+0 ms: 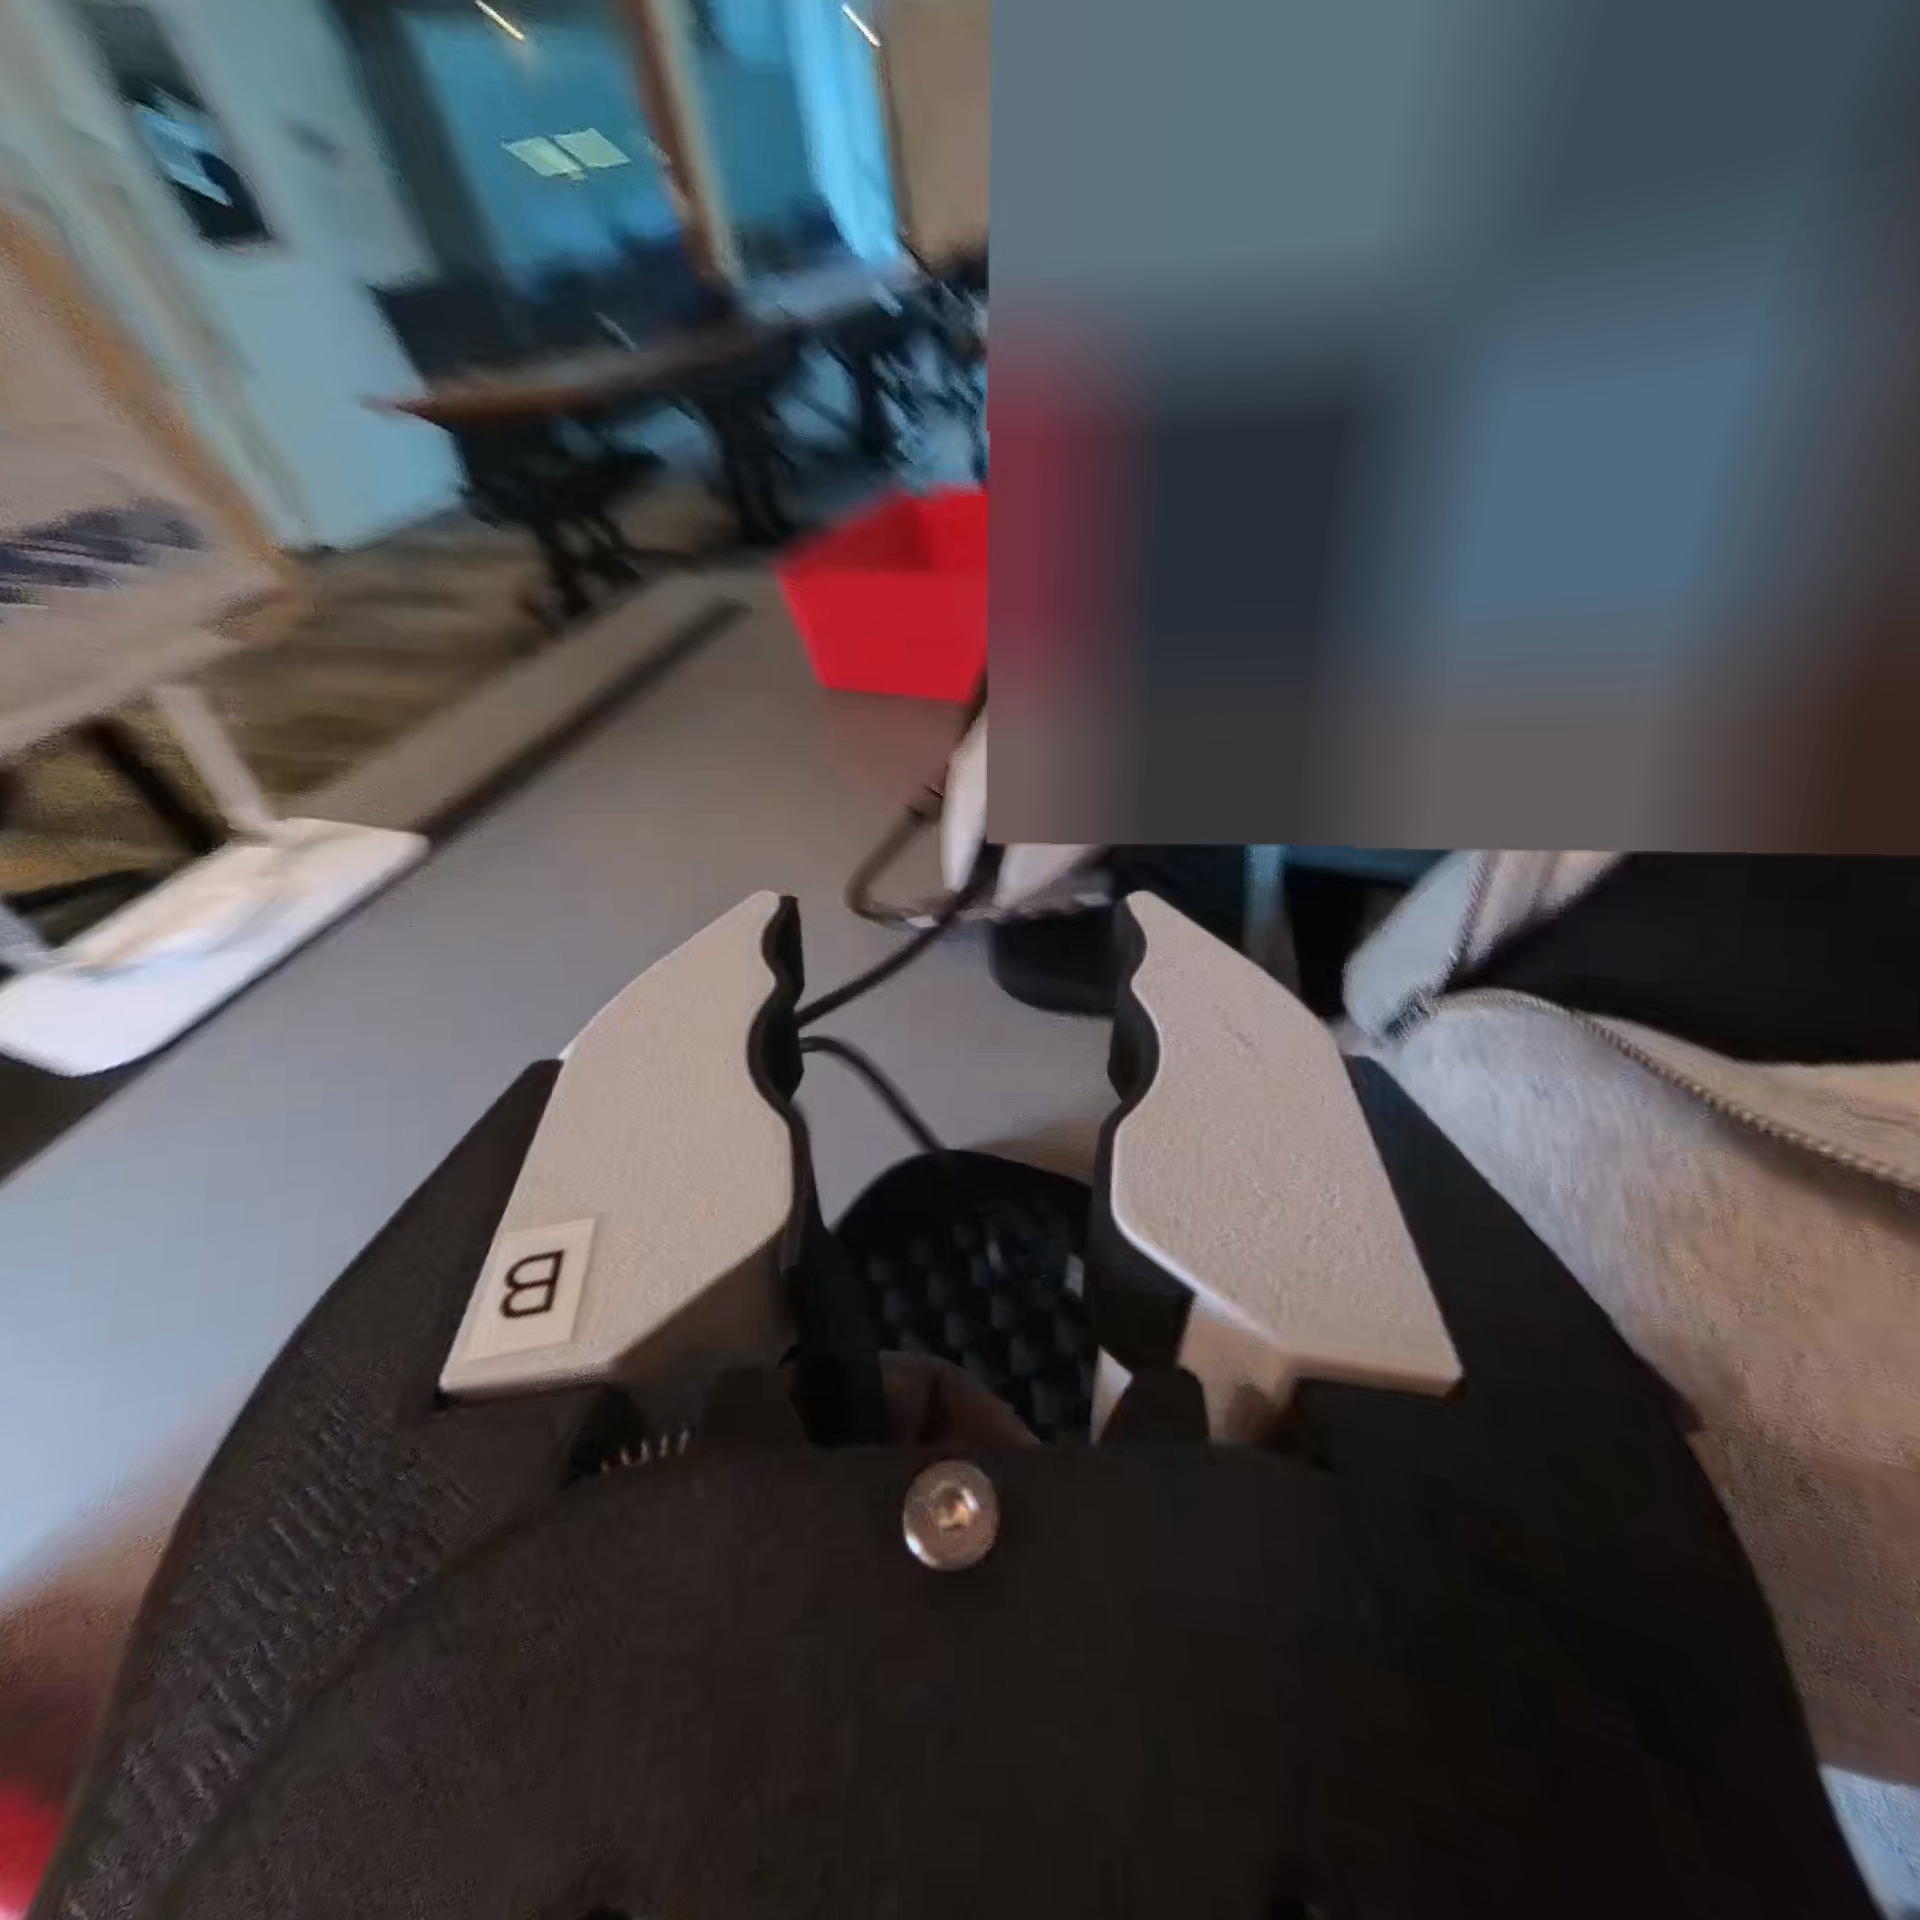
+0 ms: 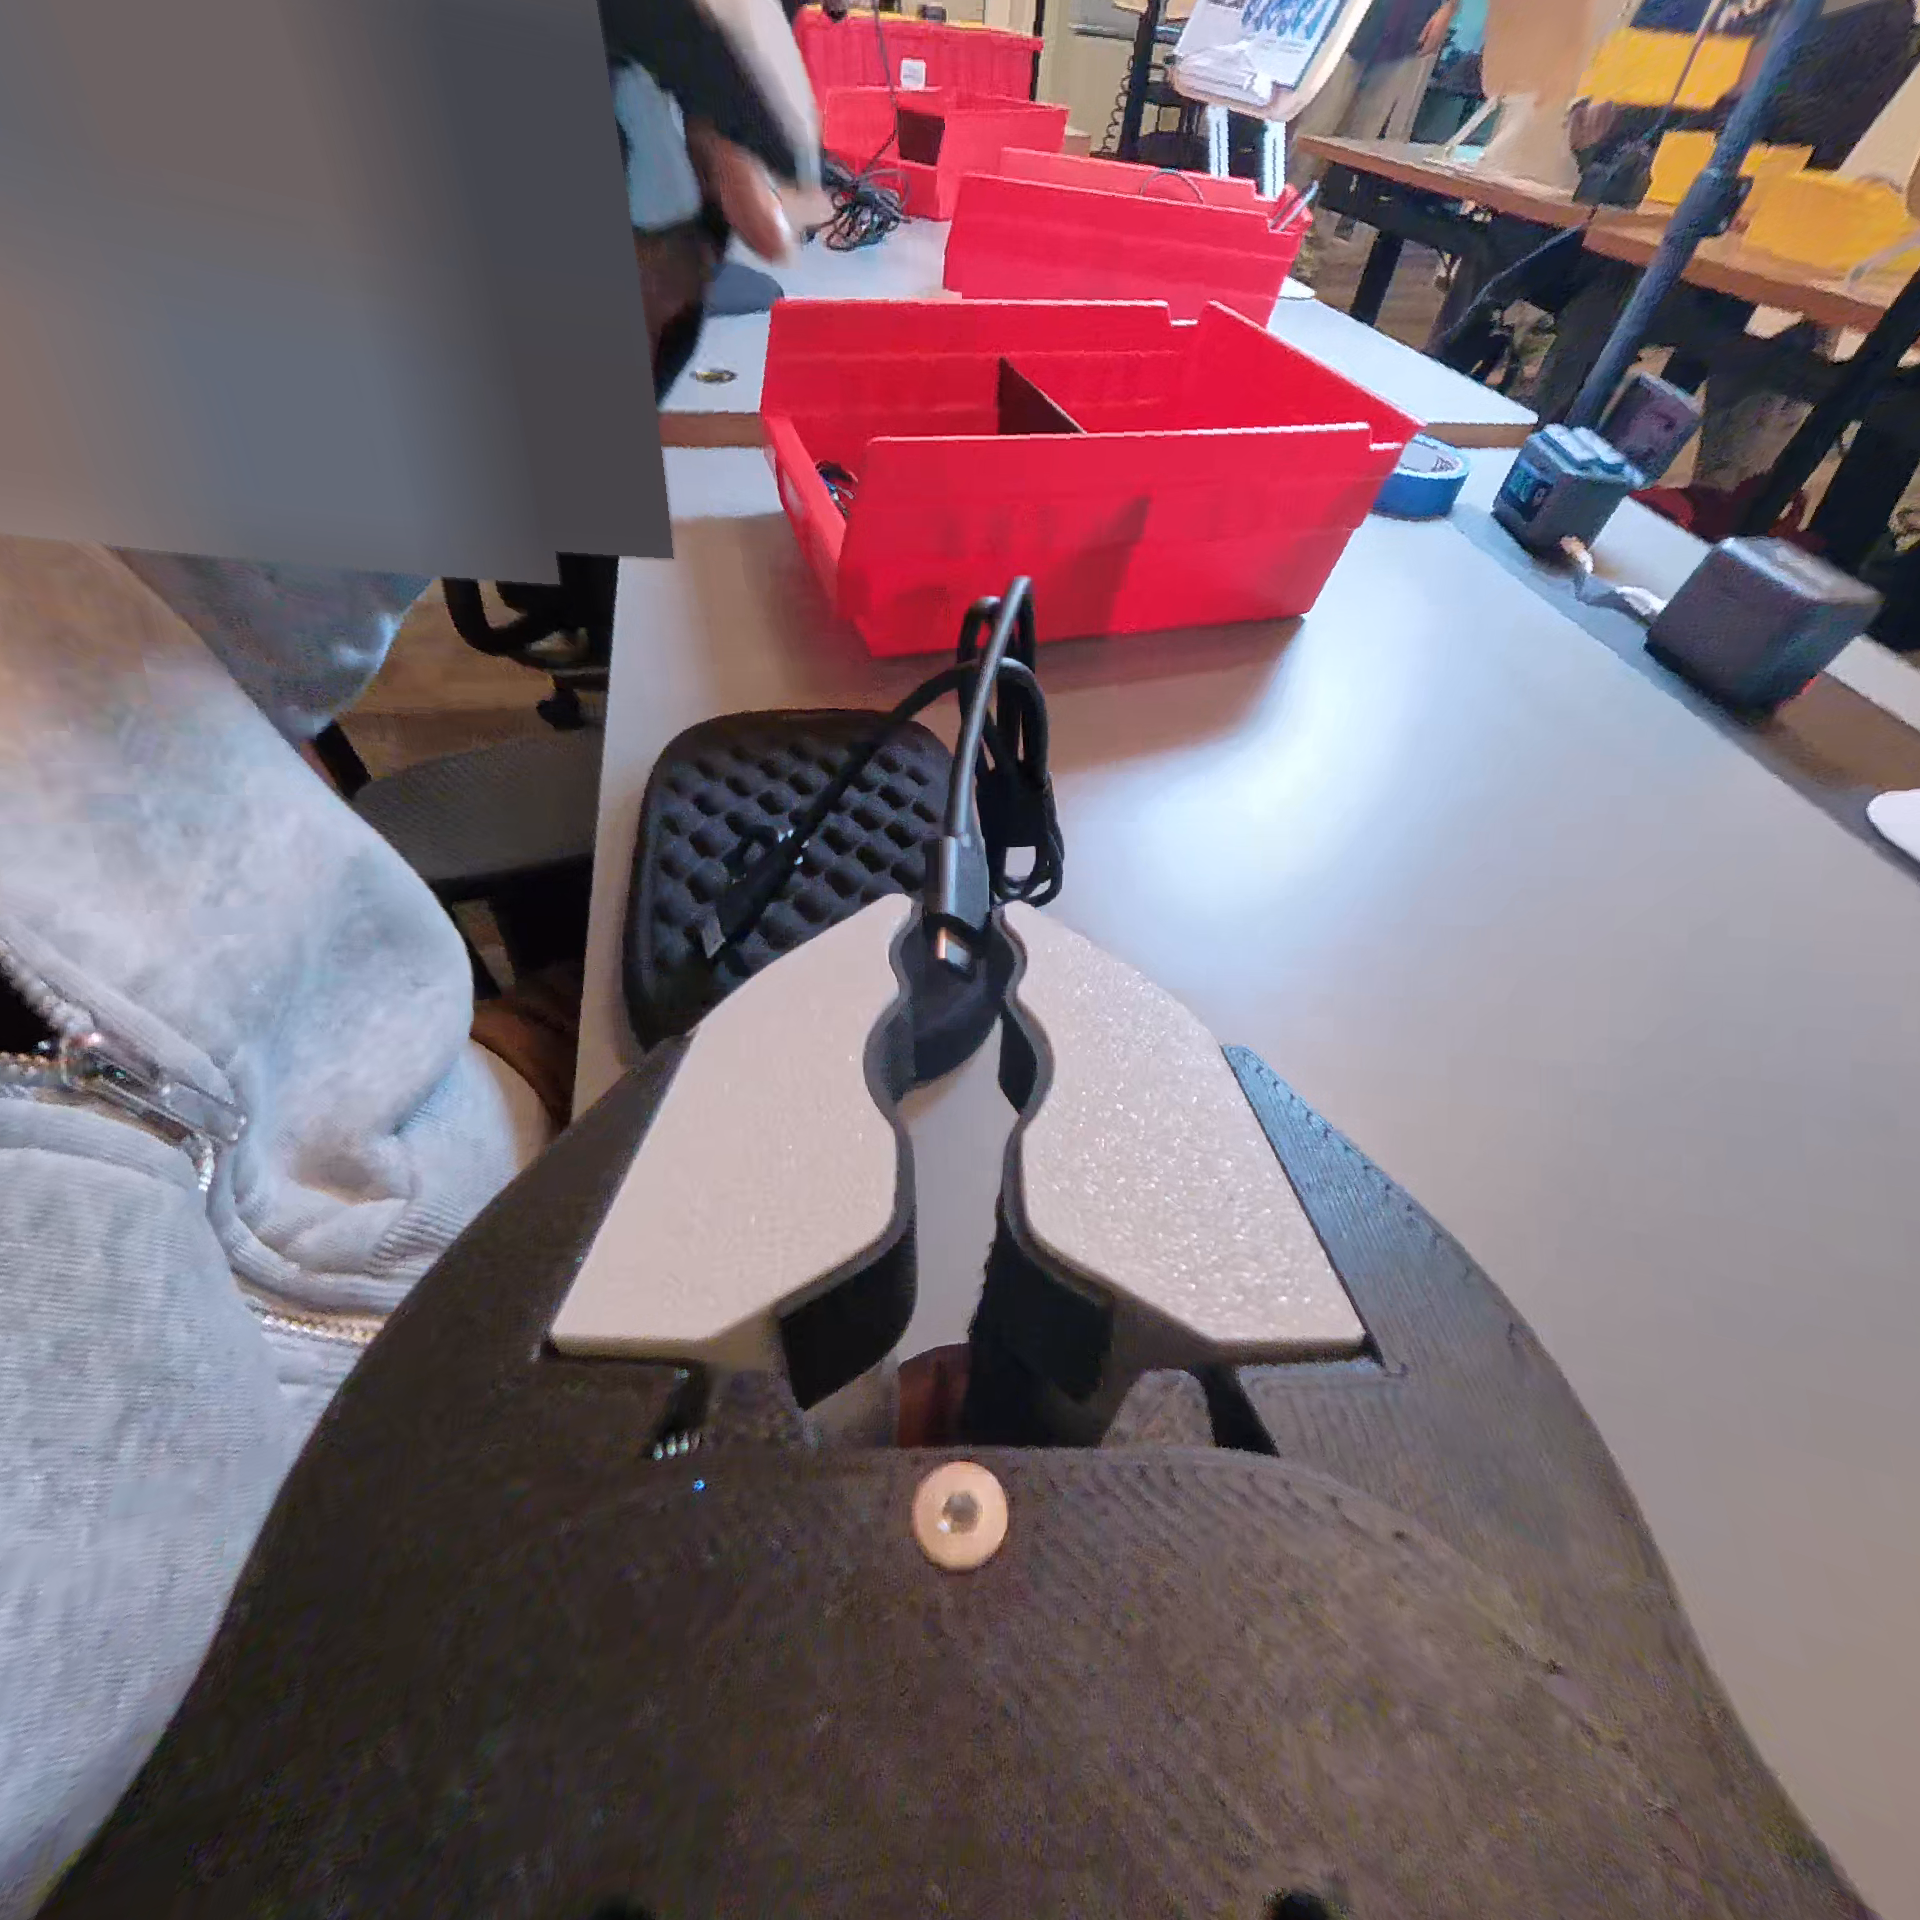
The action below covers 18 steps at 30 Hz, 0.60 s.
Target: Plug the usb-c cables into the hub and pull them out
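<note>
your right gripper [image 2: 961, 940] has the usb-c plug [image 2: 958, 891] pinched right at its fingertips, metal tip pointing back toward the camera, and the black cable [image 2: 1003, 717] loops away toward 12 o'clock. just beyond the tips at 10 o'clock lies a black dimpled pad [image 2: 769, 821] with a second cable end resting on it. no hub can be made out.

the pad and cables sit on a grey table [image 2: 1403, 883]. a red bin [image 2: 1091, 520] stands at 12 o'clock, more red bins behind it, a blue tape roll [image 2: 1421, 478] and two dark blocks off at 2 o'clock. your grey sleeve [image 2: 208, 935] fills the 9 o'clock side.

your left gripper [image 1: 961, 940] stands wide open and holds nothing. in its view the same black pad [image 1: 977, 1278] lies low between the fingers, and a thin black cable [image 1: 883, 971] crosses the gap, passing close by the left finger [image 1: 675, 1122]; whether it touches is unclear. the room beyond is motion-blurred.
</note>
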Available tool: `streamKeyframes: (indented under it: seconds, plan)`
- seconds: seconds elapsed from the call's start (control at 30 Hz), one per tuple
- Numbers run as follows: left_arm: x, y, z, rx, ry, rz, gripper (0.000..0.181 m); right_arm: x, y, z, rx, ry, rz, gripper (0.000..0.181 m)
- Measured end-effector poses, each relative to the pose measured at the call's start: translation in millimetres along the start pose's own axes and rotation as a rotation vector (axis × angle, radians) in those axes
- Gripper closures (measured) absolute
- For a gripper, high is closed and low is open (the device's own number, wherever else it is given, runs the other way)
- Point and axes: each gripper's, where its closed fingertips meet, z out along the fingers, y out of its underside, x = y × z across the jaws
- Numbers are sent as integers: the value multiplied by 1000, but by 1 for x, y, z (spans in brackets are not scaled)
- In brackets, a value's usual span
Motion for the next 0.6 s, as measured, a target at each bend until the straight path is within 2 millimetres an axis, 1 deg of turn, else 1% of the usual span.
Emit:
streamKeyframes:
  seconds: [0.07,0.1,0.13,0.2,0.3,0.37,0.47,0.57,0.6]
  plan:
    - [14,16,33,-121,115,32,125,-1,-2,-1,-5,12,-70,171]
    - [19,21,44,-173,161,44,125,-1,-4,-3,-5,24,-108,171]
    - [23,20,52,-194,204,45,125,-2,-7,-4,1,28,-163,171]
    - [30,10,66,-199,270,6,127,-7,-17,-7,29,41,-329,171]
    - [24,3,78,-240,282,-48,130,-13,-34,-13,98,106,-620,172]
    - [23,7,82,-293,311,-111,132,-19,-42,-16,151,113,-731,174]
    - [20,13,87,-330,339,-141,138,-20,-46,-19,185,114,-819,175]
    - [20,23,92,-319,355,-59,144,-14,-43,-17,176,129,-823,175]
    - [16,23,95,-280,313,-14,144,-8,-43,-17,169,151,-792,175]
